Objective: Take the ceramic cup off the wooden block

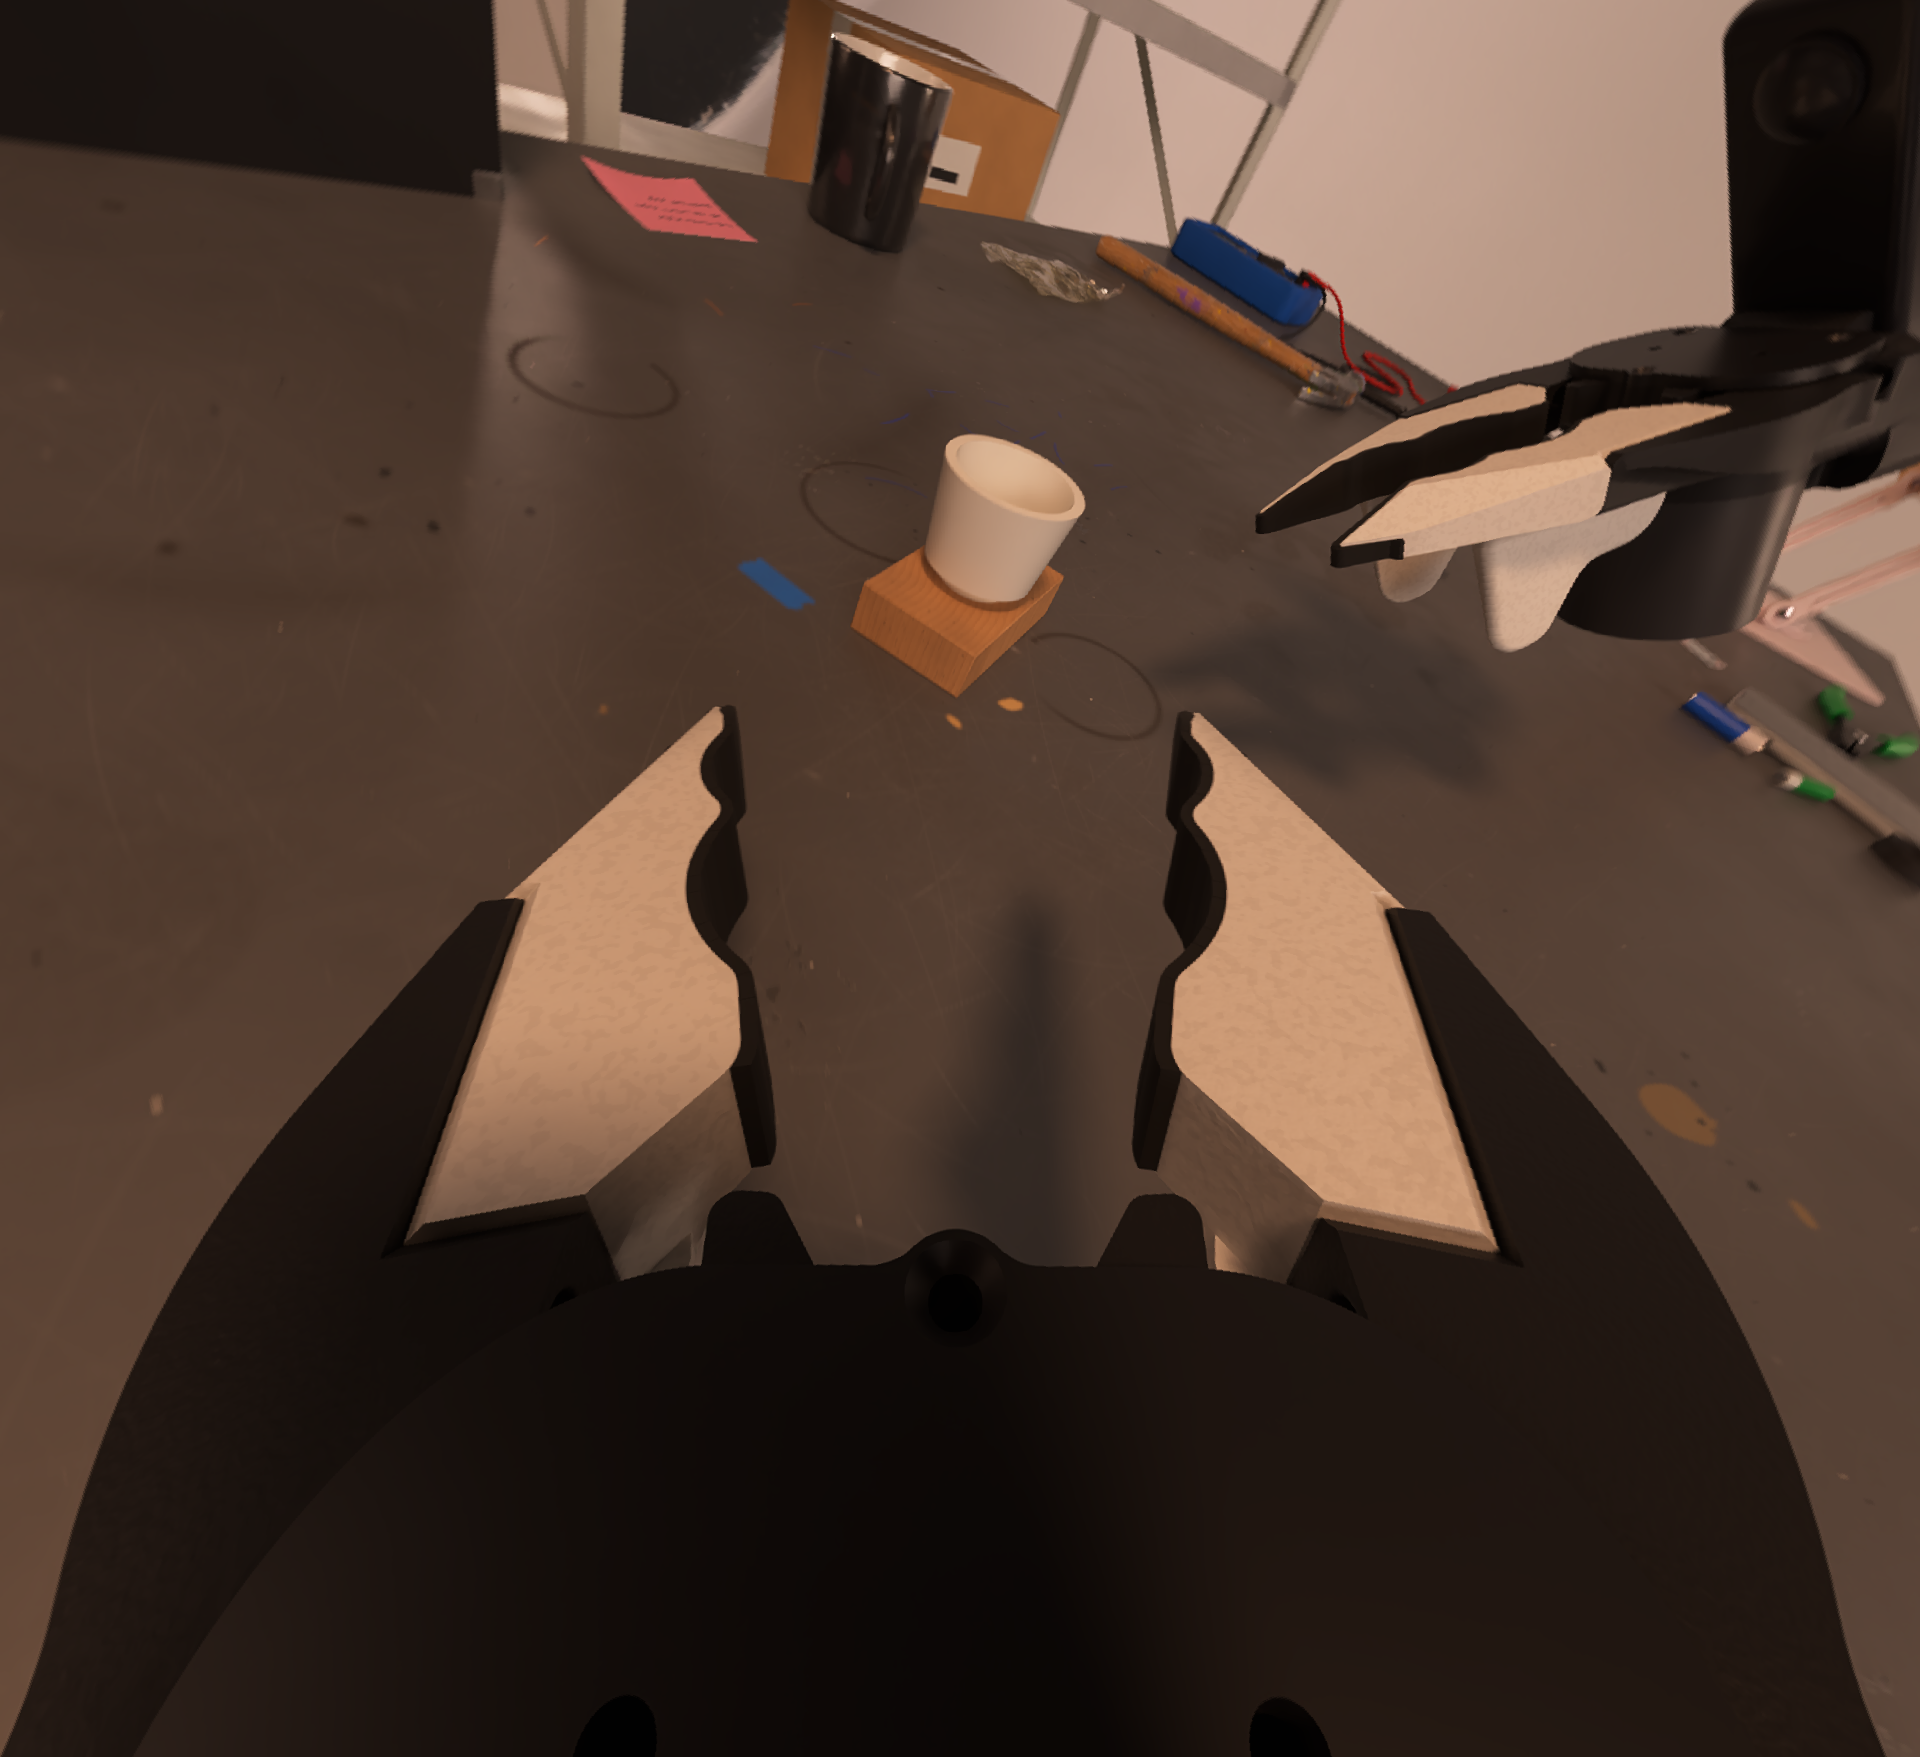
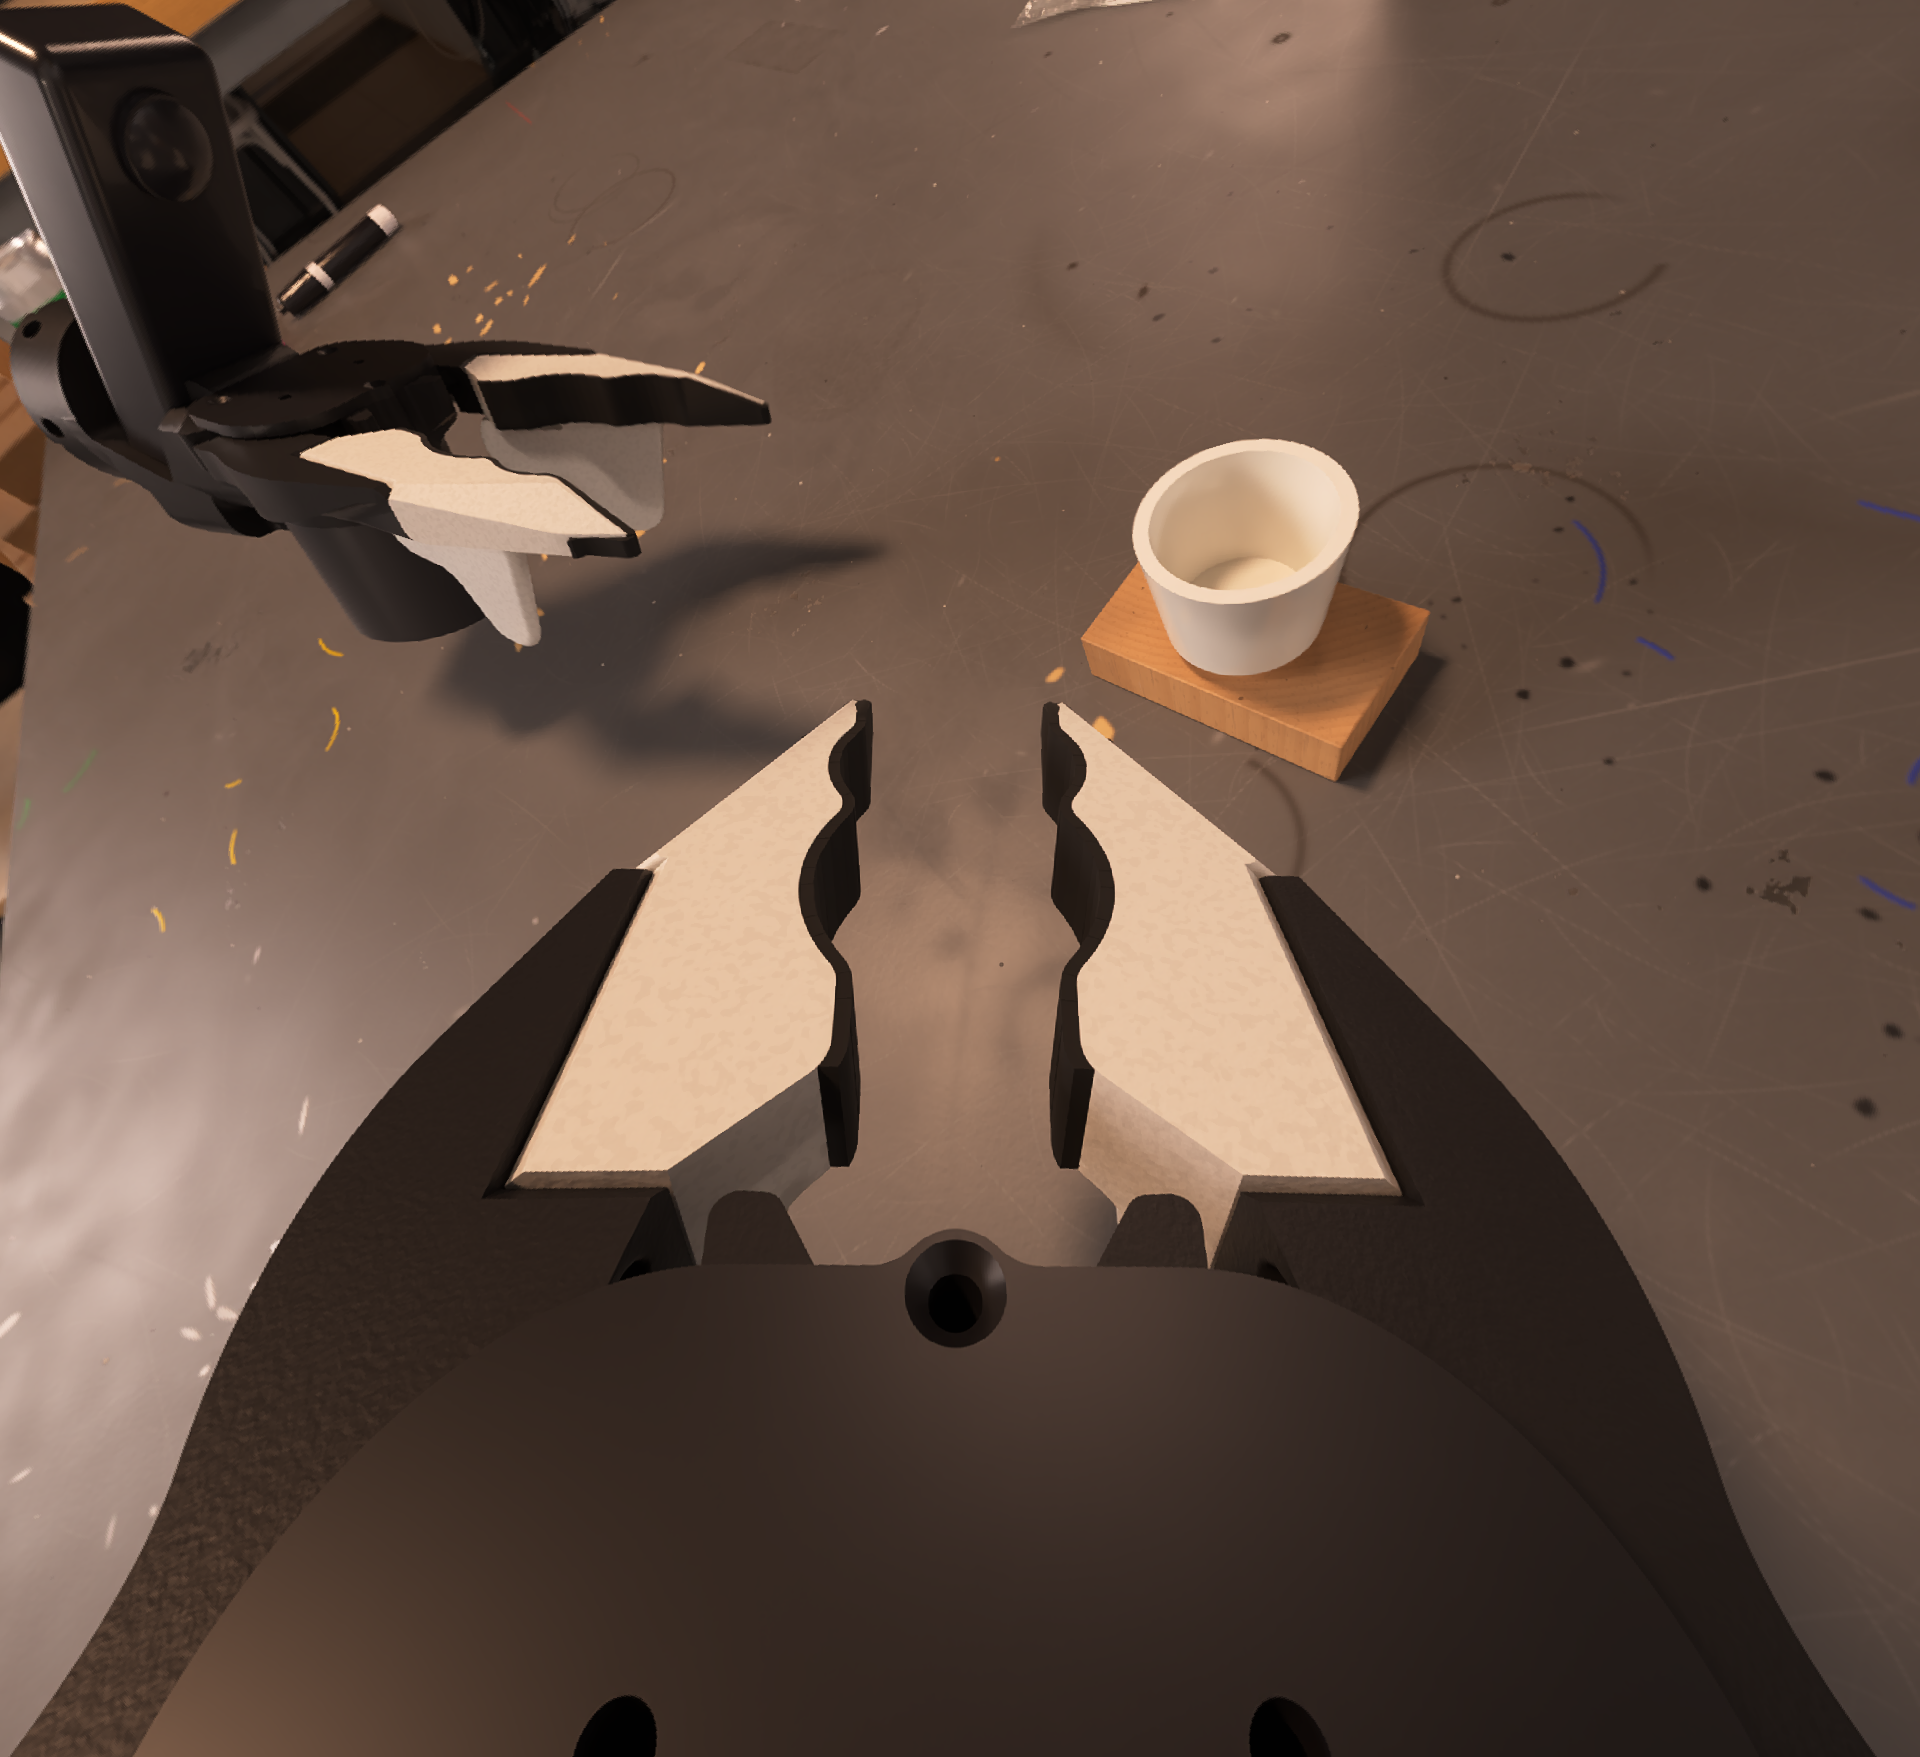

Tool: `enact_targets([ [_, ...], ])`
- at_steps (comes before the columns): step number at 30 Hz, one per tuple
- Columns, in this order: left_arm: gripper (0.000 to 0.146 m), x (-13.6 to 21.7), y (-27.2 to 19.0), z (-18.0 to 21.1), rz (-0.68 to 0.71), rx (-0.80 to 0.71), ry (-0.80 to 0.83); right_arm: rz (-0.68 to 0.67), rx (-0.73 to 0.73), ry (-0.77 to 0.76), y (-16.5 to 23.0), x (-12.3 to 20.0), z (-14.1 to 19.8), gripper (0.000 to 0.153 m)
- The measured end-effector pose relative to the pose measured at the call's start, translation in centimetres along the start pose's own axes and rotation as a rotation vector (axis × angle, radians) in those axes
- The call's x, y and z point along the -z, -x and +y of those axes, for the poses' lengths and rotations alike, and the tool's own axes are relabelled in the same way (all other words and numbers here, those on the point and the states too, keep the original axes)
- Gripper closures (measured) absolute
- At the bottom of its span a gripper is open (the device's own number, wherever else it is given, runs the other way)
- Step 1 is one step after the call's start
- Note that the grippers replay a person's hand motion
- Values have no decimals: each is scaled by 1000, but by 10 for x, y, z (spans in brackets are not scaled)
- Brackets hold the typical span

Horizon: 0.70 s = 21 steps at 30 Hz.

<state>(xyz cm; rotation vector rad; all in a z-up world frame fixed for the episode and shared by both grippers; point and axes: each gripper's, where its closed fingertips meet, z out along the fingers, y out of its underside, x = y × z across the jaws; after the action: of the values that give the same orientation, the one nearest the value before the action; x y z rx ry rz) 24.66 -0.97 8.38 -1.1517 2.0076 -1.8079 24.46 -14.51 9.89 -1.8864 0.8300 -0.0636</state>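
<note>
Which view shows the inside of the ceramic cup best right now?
The right wrist view: it looks down into the ceramic cup, showing its empty bottom. The left wrist view shows it farther off, mostly outer wall and rim.

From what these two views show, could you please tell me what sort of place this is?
Most likely a workshop or lab bench: the dark table is scratched and paint-flecked, a hammer lies beside a blue device with red wires, and a cardboard box stands at the back.

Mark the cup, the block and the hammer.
cup (image 2: pixel 1243 606): right wrist view, on its outer front wall.
block (image 2: pixel 1340 679): right wrist view, on its bare top face right of the cup.
hammer (image 1: pixel 1205 307): left wrist view, midway along its wooden handle.
</note>
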Motion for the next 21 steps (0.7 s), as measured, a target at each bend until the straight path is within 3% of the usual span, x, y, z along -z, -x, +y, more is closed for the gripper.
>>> enact_targets([
  [7, 45, -58, -7, -28, 94, -273, 130, -21, -84, 59, -9, 5, 13, 121],
  [11, 43, -104, -10, -18, 216, -400, 293, -24, -110, 63, -16, 9, 16, 121],
  [16, 44, -143, -8, 3, 296, -463, 416, -39, -135, 53, -21, 13, 17, 121],
  [21, 63, -156, -13, 12, 366, -432, 456, -52, -165, 46, -25, 17, 20, 121],
])
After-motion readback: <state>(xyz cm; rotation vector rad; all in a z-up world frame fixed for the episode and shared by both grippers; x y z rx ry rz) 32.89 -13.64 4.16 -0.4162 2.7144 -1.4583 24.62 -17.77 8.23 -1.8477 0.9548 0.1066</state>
